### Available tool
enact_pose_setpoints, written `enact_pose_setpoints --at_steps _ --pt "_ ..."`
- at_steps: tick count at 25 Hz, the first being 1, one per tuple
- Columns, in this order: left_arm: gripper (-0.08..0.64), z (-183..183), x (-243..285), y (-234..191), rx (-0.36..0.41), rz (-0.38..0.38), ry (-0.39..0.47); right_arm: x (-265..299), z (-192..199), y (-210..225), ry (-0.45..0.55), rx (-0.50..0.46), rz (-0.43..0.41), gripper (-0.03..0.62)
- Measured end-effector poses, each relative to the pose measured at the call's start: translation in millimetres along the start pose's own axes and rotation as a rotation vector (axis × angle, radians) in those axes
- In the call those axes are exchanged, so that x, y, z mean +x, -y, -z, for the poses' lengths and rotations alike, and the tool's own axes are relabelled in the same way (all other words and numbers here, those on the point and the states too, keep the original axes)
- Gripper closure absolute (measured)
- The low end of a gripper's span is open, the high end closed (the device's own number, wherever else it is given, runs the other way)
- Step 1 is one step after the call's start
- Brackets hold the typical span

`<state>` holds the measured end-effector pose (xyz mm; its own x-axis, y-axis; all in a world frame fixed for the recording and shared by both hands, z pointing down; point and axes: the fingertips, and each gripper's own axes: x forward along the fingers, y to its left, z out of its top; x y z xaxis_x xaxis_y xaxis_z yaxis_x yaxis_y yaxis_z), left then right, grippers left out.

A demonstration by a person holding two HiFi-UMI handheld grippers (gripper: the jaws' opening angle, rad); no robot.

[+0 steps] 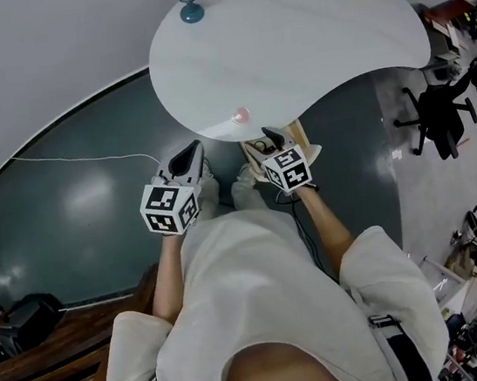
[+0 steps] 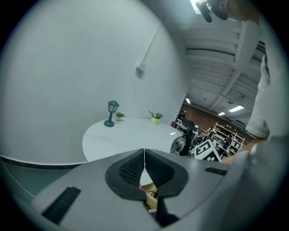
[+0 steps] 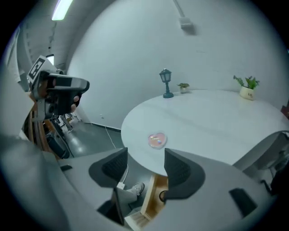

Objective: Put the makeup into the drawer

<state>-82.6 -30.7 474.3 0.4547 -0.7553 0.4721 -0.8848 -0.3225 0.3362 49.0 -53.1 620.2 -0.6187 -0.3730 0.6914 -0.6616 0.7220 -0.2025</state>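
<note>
Pink makeup faces right gripper, unseen from left.

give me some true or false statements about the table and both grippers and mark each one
1. The pink makeup lies on the white table, near its edge. True.
2. The right gripper is shut on the makeup. False: its jaws stand apart with nothing between them.
3. The left gripper has its jaws together and holds nothing. True.
4. The teal lamp lies tipped over. False: it stands upright at the table's far side.
</note>
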Motion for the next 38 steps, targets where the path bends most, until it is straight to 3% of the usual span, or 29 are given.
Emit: enact_pose_setpoints --at_steps 2,8,14,21,30,38 --pt "0.548 -2.3 -2.9 -2.5 -0.004 -0.004 0.004 8.0 -5.8 3.5 -0.004 0.01 0.024 0.337" --pt "0.548 -10.2 -12.4 -15.6 -0.004 -0.031 0.024 42.1 -16.2 18.8 -0.085 -0.083 0.083 0.331" --pt "0.548 -10.9 -26.9 -31.4 -0.031 -0.08 0.045 65.3 -23.9 22.3 -0.156 -0.152 0.091 0.334" --pt "0.548 -11.1 -32.7 -49.8 -0.053 -0.11 0.054 77.9 -26.8 22.2 -0.185 -0.151 0.069 0.358" --pt "0.548 -14.0 -12.8 -44.8 -0.039 -0.063 0.024 61.8 -32.7 21.5 -0.136 -0.121 0.059 0.368" --pt "0.548 -3.4 20.1 -18.2 -0.015 0.033 -0.029 12.3 -20.3 18.0 -0.072 -0.057 0.083 0.368"
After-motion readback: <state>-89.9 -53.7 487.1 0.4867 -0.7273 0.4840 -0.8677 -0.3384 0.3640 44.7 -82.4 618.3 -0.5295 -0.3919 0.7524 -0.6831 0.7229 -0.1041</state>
